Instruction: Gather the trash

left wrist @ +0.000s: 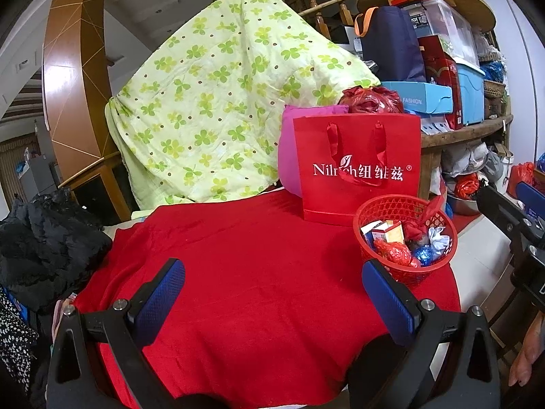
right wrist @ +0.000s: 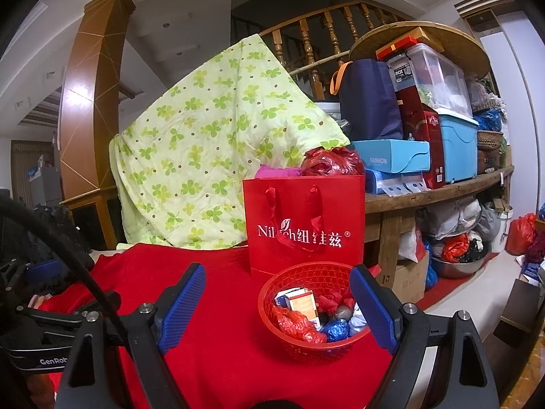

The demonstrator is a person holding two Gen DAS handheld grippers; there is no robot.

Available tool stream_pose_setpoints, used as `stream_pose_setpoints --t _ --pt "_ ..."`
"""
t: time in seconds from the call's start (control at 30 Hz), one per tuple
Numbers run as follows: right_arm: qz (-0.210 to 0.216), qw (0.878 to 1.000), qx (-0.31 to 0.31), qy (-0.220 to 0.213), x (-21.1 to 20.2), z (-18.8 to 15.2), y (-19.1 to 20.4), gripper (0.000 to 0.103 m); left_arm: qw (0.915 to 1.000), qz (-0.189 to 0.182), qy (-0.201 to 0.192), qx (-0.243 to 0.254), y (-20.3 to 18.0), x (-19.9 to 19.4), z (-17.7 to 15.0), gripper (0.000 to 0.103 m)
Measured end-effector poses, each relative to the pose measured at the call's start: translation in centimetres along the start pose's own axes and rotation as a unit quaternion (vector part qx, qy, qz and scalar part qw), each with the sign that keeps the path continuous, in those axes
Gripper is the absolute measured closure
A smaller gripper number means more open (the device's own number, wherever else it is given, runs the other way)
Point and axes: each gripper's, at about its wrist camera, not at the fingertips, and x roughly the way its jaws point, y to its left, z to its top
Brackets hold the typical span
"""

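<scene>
A red plastic basket stands on the red tablecloth at the right, in front of a red paper bag. It holds several pieces of trash: crumpled red wrappers, a blue foil ball, small boxes and white paper. In the right wrist view the basket sits between my fingers with the same trash inside. My left gripper is open and empty above the cloth, left of the basket. My right gripper is open and empty, just in front of the basket.
A green clover-print quilt drapes behind the table. Black clothing lies at the left edge. A wooden shelf at the right is stacked with boxes and bins, with bags and a metal bowl beneath it. The red paper bag stands behind the basket.
</scene>
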Motion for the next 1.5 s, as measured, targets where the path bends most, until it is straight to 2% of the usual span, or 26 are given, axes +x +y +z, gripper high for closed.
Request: stream_pose_setpoints --t 1.5 --pt "0.005 1.000 -0.001 -0.002 0.03 -0.03 0.63 0.015 1.0000 0.001 0.005 0.002 0.33 0.31 -0.23 0.000"
